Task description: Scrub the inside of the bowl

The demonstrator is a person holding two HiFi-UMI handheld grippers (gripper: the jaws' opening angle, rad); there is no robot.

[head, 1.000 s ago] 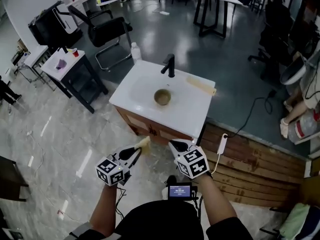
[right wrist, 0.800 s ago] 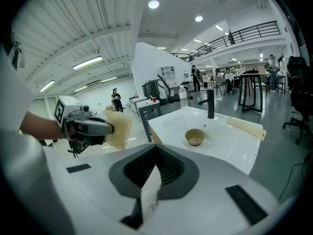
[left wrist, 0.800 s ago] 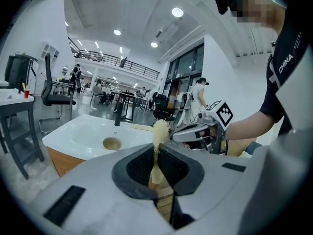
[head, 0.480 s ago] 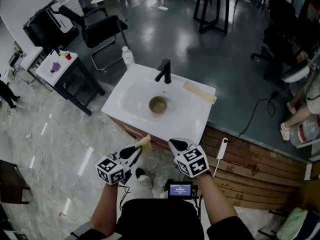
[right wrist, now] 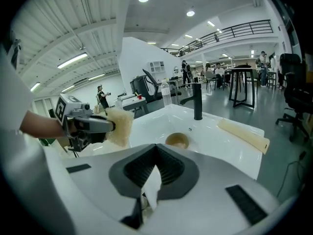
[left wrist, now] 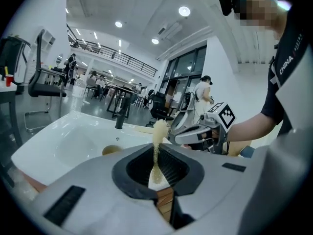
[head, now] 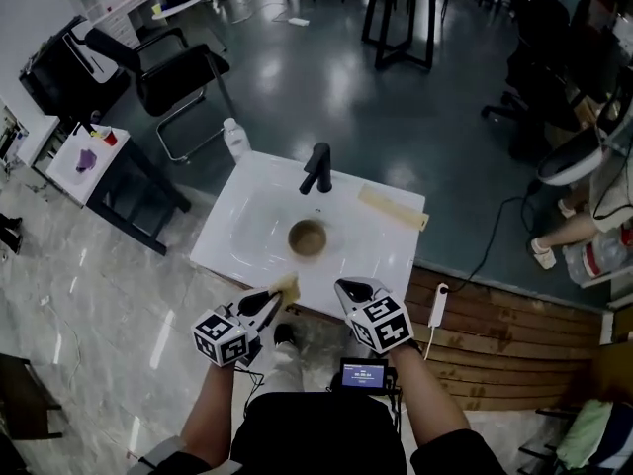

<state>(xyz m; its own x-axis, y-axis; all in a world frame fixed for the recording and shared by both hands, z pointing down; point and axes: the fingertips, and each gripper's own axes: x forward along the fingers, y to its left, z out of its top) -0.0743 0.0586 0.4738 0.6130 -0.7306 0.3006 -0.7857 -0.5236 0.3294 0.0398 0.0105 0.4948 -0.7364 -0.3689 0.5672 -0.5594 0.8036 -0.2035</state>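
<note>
A small tan bowl [head: 308, 237] stands in the basin of a white sink [head: 237, 250], in front of a black faucet [head: 317, 167]. My left gripper [head: 280, 293] is shut on a pale yellow sponge [head: 288, 285], held just short of the sink's near edge. In the left gripper view the sponge [left wrist: 159, 130] stands up between the jaws, with the bowl [left wrist: 110, 150] beyond to the left. My right gripper [head: 348, 287] is shut and holds nothing, level with the left one. The right gripper view has the bowl [right wrist: 177, 140] ahead and the sponge [right wrist: 120, 125] at left.
A long pale yellow strip [head: 394, 207] lies on the sink's right rim. A clear bottle [head: 233, 137] stands at its back left corner. A black office chair [head: 168, 72] and a small dark table [head: 94, 161] are to the left. Wooden planks [head: 514, 349] lie on the floor at right.
The sink and bowl have come nearer and lower in the head view. Both grippers have moved forward with the person, up to the sink's near edge. The sponge stays gripped.
</note>
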